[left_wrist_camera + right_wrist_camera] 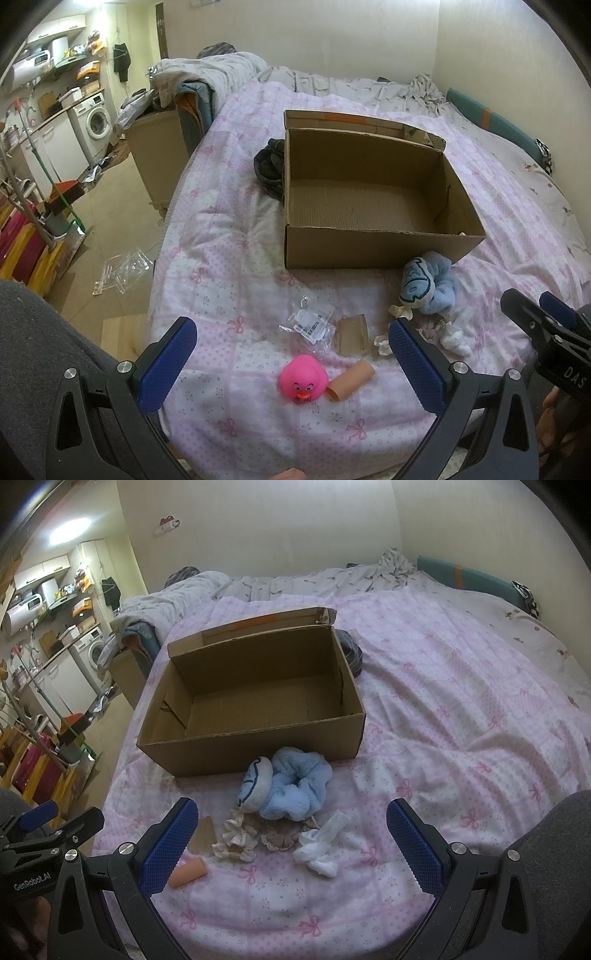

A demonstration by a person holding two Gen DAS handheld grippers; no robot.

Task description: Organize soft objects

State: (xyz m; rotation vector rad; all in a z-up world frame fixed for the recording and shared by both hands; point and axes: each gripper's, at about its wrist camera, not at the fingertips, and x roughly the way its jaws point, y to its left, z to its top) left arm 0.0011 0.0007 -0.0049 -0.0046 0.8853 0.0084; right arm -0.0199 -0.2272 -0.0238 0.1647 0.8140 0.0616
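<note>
Both tongs hover over a pink-quilted bed (461,709), jaws spread wide and holding nothing. Just ahead of the left gripper (293,363), between its blue pads, sit a pink rubber duck (303,382) and a tan tube (351,380) lying beside it. Ahead of the right gripper (291,840) lies a cluster of soft items: a fluffy blue plush (291,788), a beige frilly cloth (236,838) and a white sock (321,847) (the last nearest its right pad). Beyond them stands an open cardboard box (255,746), its flap raised at the far side.
</note>
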